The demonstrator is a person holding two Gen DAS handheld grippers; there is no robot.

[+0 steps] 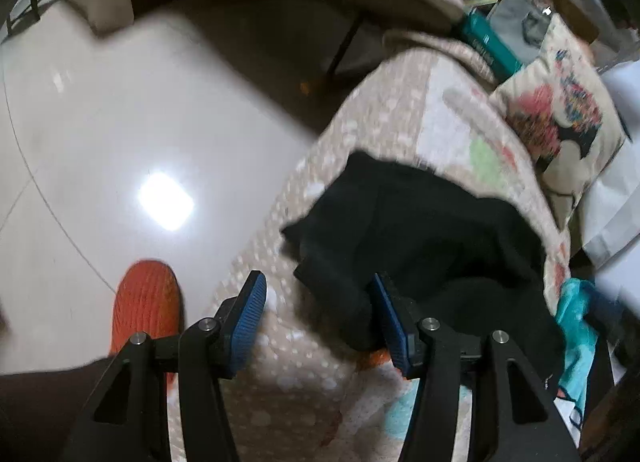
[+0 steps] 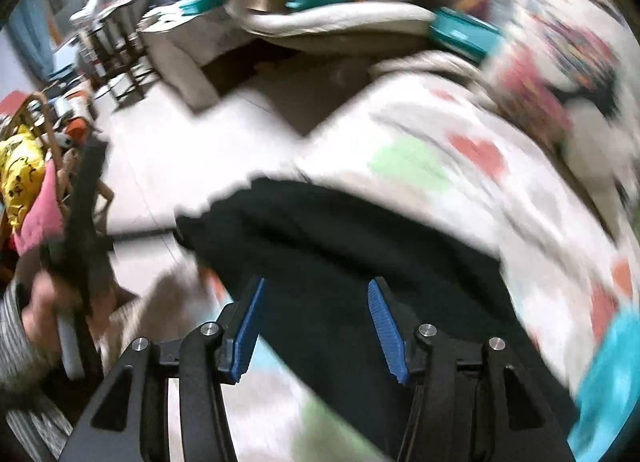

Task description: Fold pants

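pants on blanket, pillow behind

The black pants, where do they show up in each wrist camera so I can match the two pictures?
Left wrist view: the black pants lie right of centre on the patterned bed cover, reaching down to the right jaw.
Right wrist view: the black pants fill the lower centre, passing between the open jaws.
Shared landmark: the floral pillow, upper right in both.

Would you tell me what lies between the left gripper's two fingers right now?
In the left wrist view, the open left gripper has patterned blanket between its fingers, plus the near edge of the black pants beside the right-hand pad.
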